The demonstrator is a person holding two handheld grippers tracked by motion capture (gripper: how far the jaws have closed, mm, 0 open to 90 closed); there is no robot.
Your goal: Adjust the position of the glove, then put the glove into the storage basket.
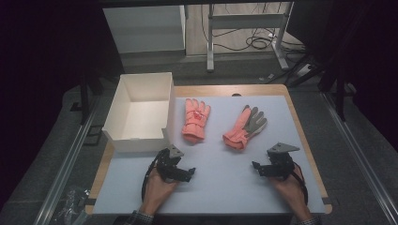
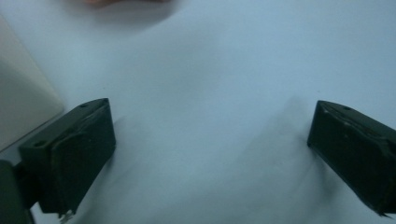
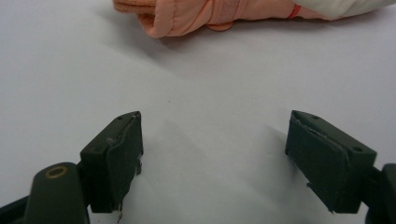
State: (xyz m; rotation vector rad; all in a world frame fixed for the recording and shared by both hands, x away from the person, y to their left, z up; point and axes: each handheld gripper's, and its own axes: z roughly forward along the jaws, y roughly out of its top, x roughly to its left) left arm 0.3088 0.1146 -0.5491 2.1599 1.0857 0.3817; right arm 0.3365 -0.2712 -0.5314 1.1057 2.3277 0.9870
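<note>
Two salmon-pink gloves lie on the pale blue mat (image 1: 216, 159). One glove (image 1: 195, 119) lies back up beside the box, the other glove (image 1: 245, 126) lies to its right with its grey palm up. The cuff of that right glove (image 3: 196, 14) shows at the top of the right gripper view. My left gripper (image 1: 190, 174) rests low over the mat in front of the box, open, nothing between its jaws. My right gripper (image 1: 256, 167) sits near the mat's front right, open and empty, below the grey-palmed glove. In the left gripper view the left gripper (image 2: 210, 149) hovers over bare mat.
An open white box (image 1: 139, 112) stands at the table's left; its corner (image 2: 23, 107) shows beside my left jaw. The wooden table edge (image 1: 306, 140) borders the mat. Beyond the table are a metal frame (image 1: 244, 33) and floor cables.
</note>
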